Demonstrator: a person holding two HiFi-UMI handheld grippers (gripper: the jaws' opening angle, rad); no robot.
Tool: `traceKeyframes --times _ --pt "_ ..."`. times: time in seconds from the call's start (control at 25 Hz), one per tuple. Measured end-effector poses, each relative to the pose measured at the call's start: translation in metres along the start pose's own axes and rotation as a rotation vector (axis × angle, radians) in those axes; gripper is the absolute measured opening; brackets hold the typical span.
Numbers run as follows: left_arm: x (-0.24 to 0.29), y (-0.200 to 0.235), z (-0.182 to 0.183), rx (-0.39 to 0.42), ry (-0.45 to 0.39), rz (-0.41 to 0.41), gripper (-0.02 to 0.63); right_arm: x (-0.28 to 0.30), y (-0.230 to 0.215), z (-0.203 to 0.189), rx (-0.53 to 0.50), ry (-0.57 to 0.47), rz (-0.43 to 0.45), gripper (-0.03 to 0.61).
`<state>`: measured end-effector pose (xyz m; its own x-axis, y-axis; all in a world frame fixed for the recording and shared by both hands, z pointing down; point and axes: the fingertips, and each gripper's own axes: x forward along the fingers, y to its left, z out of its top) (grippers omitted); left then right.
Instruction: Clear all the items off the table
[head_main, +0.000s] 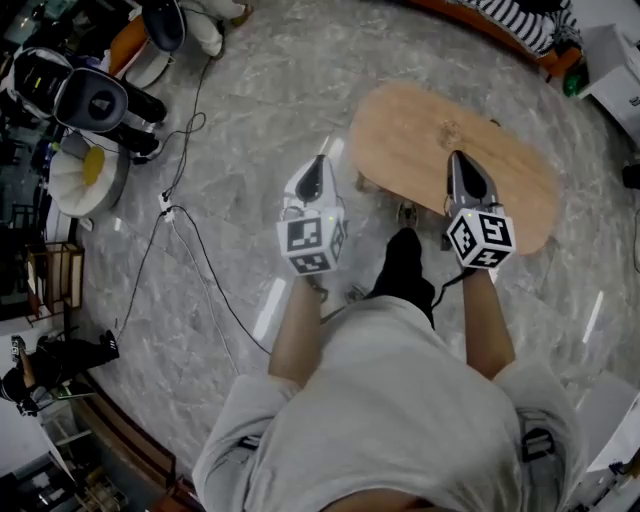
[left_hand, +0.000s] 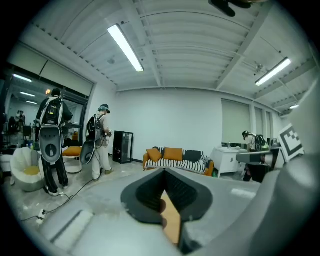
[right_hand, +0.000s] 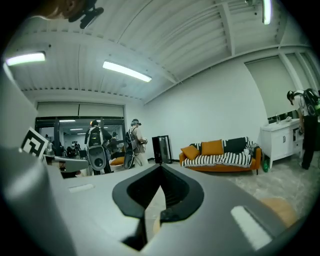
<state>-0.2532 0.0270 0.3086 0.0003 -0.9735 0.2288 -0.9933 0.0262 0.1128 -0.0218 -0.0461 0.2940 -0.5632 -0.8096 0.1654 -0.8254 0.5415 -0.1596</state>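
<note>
An oval wooden table (head_main: 505, 175) stands on the marble floor at the upper right of the head view. Its top shows only bare wood with a dark knot. My right gripper (head_main: 456, 157) hangs over the table's near middle, jaws together and nothing between them. My left gripper (head_main: 316, 162) is over the floor just left of the table, also shut and holding nothing. In the left gripper view, a sliver of the wooden table (left_hand: 172, 220) shows below the closed left gripper (left_hand: 164, 172). The right gripper (right_hand: 161, 169) points level across the room.
An orange sofa with striped cushions (left_hand: 175, 159) stands by the far wall. Two people with backpack rigs (left_hand: 50, 145) are at the left. A black cable (head_main: 190, 250) trails over the floor. A white chair (head_main: 85, 175) sits far left, and a white counter (left_hand: 230, 160) at the right.
</note>
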Motion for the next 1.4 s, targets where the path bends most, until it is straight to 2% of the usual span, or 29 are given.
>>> traceKeyframes --times 0.16,0.28,0.36,0.52,0.64,0.76,0.96,1.2,1.4 --pt "0.067 -0.013 0.004 0.048 0.043 -0.017 0.021 0.062 -0.045 -0.009 0.025 0.046 0.025 0.006" --pt "0.118 -0.024 0.004 0.055 0.096 -0.068 0.021 0.108 -0.058 -0.010 0.055 0.057 0.023 0.006" --pt "0.153 -0.048 -0.006 0.065 0.142 -0.131 0.021 0.130 -0.071 -0.012 0.060 0.061 0.010 0.006" --pt "0.210 -0.110 -0.045 0.073 0.245 -0.280 0.021 0.146 -0.106 -0.037 0.043 0.120 -0.078 0.006" --pt "0.250 -0.125 -0.096 0.098 0.313 -0.367 0.021 0.173 -0.120 -0.084 0.044 0.159 -0.128 0.006" --pt "0.272 -0.156 -0.141 0.101 0.393 -0.419 0.020 0.175 -0.149 -0.123 0.072 0.205 -0.171 0.006" --pt "0.298 -0.177 -0.165 0.097 0.452 -0.446 0.020 0.183 -0.184 -0.152 0.134 0.246 -0.197 0.006" --pt "0.316 -0.194 -0.210 0.126 0.505 -0.480 0.020 0.192 -0.217 -0.189 0.123 0.269 -0.208 0.006" --pt "0.328 -0.219 -0.232 0.262 0.547 -0.526 0.021 0.188 -0.242 -0.214 0.106 0.336 -0.213 0.006"
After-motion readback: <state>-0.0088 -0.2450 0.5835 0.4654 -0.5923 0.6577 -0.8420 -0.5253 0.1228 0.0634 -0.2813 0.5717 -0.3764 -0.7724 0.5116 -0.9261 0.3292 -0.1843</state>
